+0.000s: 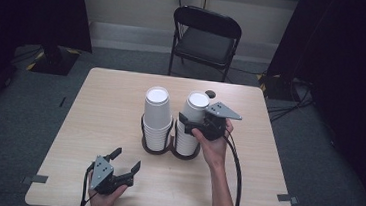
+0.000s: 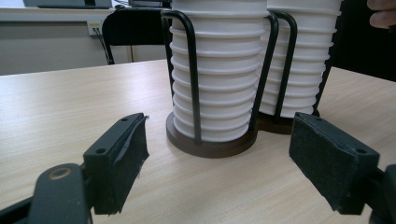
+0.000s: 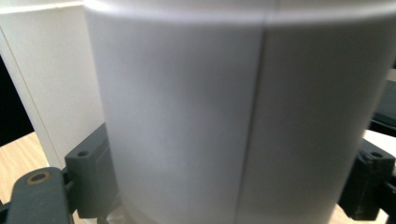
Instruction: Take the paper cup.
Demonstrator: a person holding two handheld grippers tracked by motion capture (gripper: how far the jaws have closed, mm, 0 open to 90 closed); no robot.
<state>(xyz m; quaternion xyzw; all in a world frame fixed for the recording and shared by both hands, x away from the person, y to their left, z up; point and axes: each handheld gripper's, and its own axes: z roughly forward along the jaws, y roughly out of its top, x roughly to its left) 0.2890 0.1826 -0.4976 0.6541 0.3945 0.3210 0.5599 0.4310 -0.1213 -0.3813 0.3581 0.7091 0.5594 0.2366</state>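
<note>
Two stacks of white paper cups stand in a black wire double holder (image 1: 157,150) at mid-table: a left stack (image 1: 157,118) and a right stack (image 1: 186,138). My right gripper (image 1: 193,120) is at the right stack's top cup (image 1: 197,104), one jaw on each side of it. In the right gripper view that cup (image 3: 224,107) sits between the jaws of the right gripper (image 3: 224,177), both pads against its wall. My left gripper (image 1: 127,159) rests open near the table's front left, facing the holder (image 2: 210,147) and the left stack (image 2: 217,70), with nothing between the jaws of the left gripper (image 2: 219,140).
The wooden table (image 1: 110,106) has a small dark object (image 1: 211,93) behind the cups and tape marks (image 1: 37,178) at its front corners. A black folding chair (image 1: 206,37) stands beyond the far edge. Dark curtains flank both sides.
</note>
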